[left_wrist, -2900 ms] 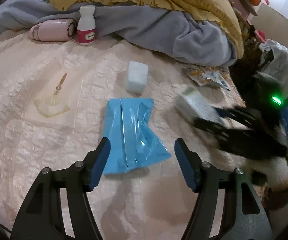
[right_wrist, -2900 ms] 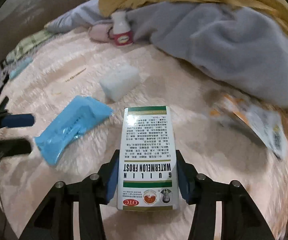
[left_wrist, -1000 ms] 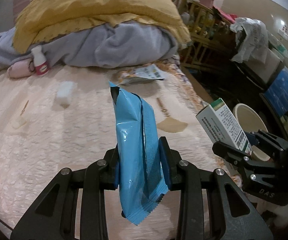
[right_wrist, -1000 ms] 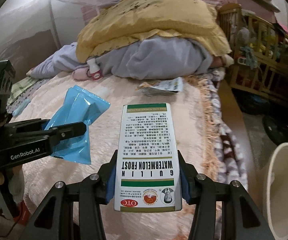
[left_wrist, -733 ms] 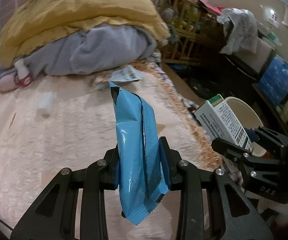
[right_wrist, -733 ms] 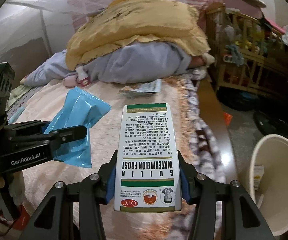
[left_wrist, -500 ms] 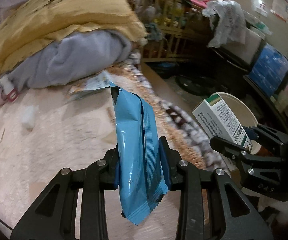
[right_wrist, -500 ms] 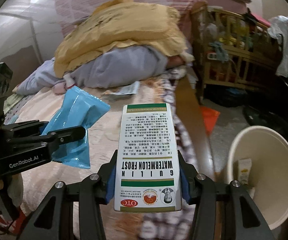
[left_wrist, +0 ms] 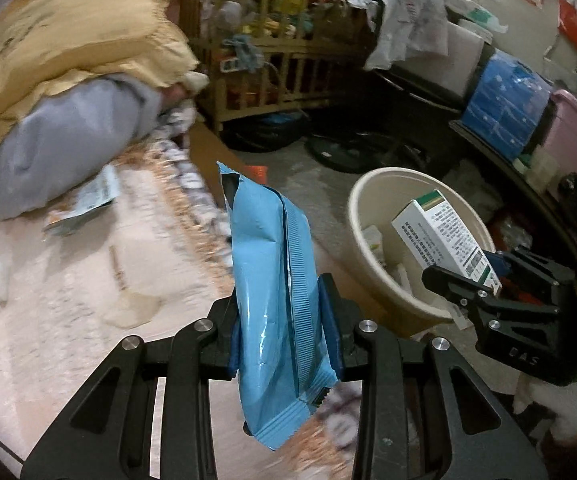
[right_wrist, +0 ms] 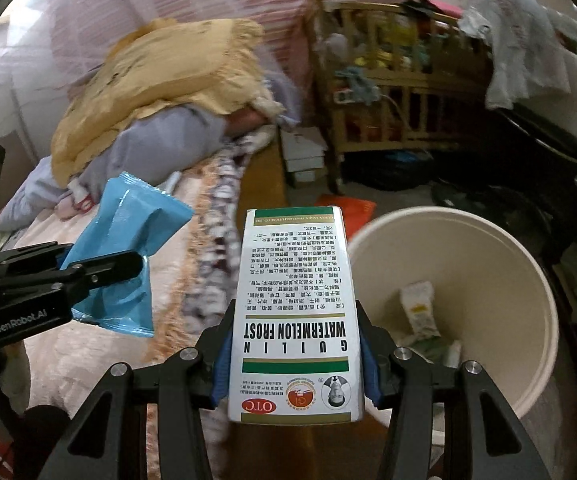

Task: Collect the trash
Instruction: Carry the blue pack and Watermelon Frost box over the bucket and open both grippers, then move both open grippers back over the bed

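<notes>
**Q:** where's the trash at?

**Me:** I've got the medicine box (right_wrist: 294,312) pinched in my right tool (right_wrist: 294,364), long axis running straight out along the fingers, sitting just left of the beige bin (right_wrist: 528,280) and near its rim. Left tool (left_wrist: 284,340) is clamped on the blue wrapper (left_wrist: 272,300), standing upright, torn end up, further from the bin, over the bed (left_wrist: 68,300) edge.

**Q:** why held like that?

**Me:** Guessing so both just drop straight in.
</notes>
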